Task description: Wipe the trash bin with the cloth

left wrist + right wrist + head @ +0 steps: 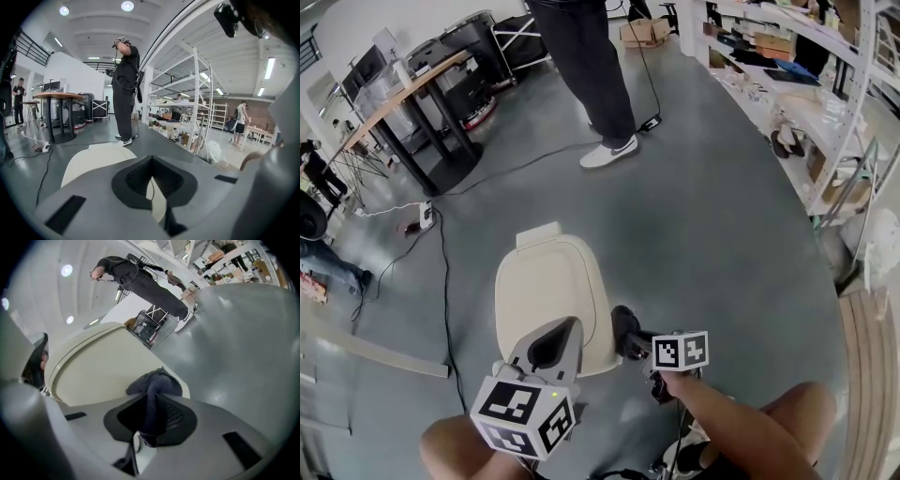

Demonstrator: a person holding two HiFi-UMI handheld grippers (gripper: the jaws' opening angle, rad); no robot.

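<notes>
Your right tongs point(149, 420) pinch a dark blue-grey cloth point(155, 384) against the cream plastic trash bin point(546, 286) at its 4 o'clock edge. Your left tongs point(151, 178), closed on nothing, hover over its 6 o'clock rim.

Your head camera looks steeply down on the trash bin point(548, 291); both gripper cameras sit close against it, facing the standing person point(124, 89) all views share.
</notes>
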